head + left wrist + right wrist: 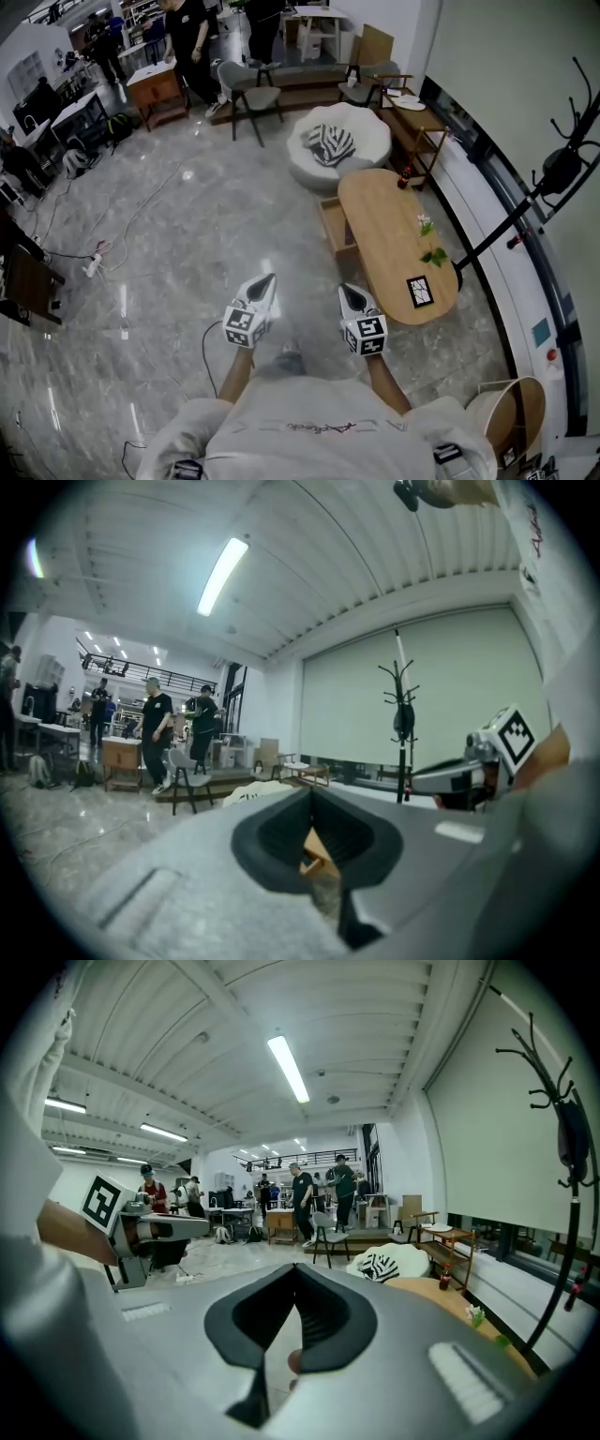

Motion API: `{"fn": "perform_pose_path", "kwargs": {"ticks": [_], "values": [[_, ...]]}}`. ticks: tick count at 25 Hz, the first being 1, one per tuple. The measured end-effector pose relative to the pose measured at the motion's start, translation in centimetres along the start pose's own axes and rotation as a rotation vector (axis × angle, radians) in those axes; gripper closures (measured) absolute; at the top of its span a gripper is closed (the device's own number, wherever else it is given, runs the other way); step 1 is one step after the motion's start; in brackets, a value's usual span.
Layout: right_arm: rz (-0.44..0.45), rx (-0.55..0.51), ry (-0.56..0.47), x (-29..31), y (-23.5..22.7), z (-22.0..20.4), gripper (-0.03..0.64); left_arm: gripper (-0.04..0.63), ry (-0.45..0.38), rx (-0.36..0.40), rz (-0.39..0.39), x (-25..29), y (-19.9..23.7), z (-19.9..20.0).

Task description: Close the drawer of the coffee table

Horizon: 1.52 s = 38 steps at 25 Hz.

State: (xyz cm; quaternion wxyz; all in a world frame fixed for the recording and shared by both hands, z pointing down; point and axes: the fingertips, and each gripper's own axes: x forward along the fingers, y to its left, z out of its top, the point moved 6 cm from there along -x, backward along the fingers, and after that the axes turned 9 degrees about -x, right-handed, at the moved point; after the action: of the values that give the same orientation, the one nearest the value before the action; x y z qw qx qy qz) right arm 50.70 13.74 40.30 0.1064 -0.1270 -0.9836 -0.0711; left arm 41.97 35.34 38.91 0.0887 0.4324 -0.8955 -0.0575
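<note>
Two grippers are held out over the grey floor (178, 234), short of the coffee table (375, 217); the left gripper (268, 280) has its jaws pressed together with nothing between them; the right gripper (344, 291) is likewise closed and empty; the drawer (335, 228) stands pulled out from the table's left long edge, toward its far end, well apart from both grippers; a bottle (406, 176) stands at the table's far end, a framed picture (420, 292) near its near end
</note>
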Motion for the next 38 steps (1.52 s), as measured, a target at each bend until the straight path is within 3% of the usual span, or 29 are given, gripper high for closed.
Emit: {"fn": "perform_pose_path", "kwargs": {"ticks": [23, 38], "values": [[-0.034, -0.014, 0.010, 24.4, -5.5, 6.2, 0.612, 0.595, -0.010, -0.003, -0.044, 14.8, 20.7, 6.2], [-0.072, 0.020, 0.070, 27.3, -6.9, 4.2, 0.612, 0.595, 0.028, -0.033, -0.091, 19.0, 23.4, 4.8]]}}
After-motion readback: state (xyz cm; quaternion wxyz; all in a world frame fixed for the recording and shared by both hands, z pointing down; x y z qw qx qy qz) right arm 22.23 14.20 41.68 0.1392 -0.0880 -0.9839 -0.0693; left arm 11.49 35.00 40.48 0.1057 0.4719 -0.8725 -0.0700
